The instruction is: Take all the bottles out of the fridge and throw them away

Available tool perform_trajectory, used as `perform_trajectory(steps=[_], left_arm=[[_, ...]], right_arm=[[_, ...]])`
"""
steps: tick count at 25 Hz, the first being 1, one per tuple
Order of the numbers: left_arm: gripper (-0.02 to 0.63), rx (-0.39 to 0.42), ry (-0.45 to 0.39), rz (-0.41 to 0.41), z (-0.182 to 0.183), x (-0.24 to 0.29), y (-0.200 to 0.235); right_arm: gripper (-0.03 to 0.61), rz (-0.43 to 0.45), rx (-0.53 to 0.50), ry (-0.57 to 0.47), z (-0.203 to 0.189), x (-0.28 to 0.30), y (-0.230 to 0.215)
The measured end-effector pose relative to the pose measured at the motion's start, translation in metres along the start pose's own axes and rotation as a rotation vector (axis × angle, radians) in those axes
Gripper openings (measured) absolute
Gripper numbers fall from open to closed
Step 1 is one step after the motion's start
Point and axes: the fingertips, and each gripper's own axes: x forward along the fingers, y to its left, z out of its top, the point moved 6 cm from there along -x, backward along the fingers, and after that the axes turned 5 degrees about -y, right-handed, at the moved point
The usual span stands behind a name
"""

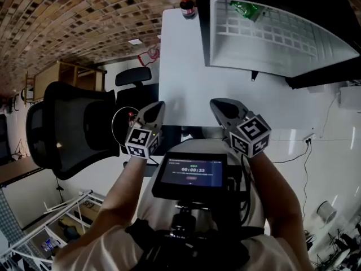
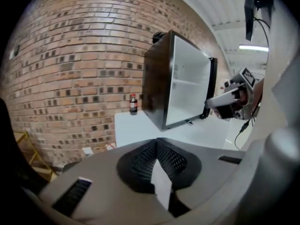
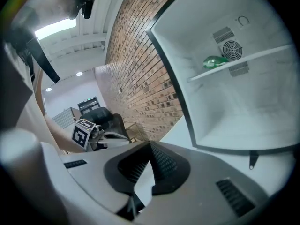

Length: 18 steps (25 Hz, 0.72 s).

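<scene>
A black mini fridge (image 1: pixel 271 33) stands open on the white table (image 1: pixel 180 66). A green bottle (image 1: pixel 247 9) lies on its wire shelf, also seen in the right gripper view as the green bottle (image 3: pixel 214 61). A dark cola bottle with a red cap (image 1: pixel 187 7) stands on the table left of the fridge, and shows small in the left gripper view as the cola bottle (image 2: pixel 133 104). My left gripper (image 1: pixel 158 105) and right gripper (image 1: pixel 215 103) hover side by side over the table's near edge, well short of the fridge. Both are shut with nothing between the jaws.
A black office chair (image 1: pixel 73 129) stands left of the table. A brick wall (image 2: pixel 70 69) runs behind the table. The fridge door (image 1: pixel 321 75) hangs open at the right. Cables (image 1: pixel 307 145) trail on the floor at the right.
</scene>
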Motion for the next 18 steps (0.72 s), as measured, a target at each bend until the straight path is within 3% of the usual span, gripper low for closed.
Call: perform_trajectory(steps=[8,12,18], left_arm=[[0.003,-0.001,-0.128,-0.158,0.073,0.062,-0.069],[0.003,0.095,-0.137,-0.260,0.101,0.084,-0.111],[0.003,0.059,-0.145,-0.341,0.124,0.104,-0.150]], right_arm=[[0.003,-0.084,0.002,-0.084,0.020,-0.057,-0.044],[0.003,-0.121,0.007,-0.126,0.026,-0.081,-0.060],[0.003,-0.162,0.007,-0.173,0.033,-0.114,-0.076]])
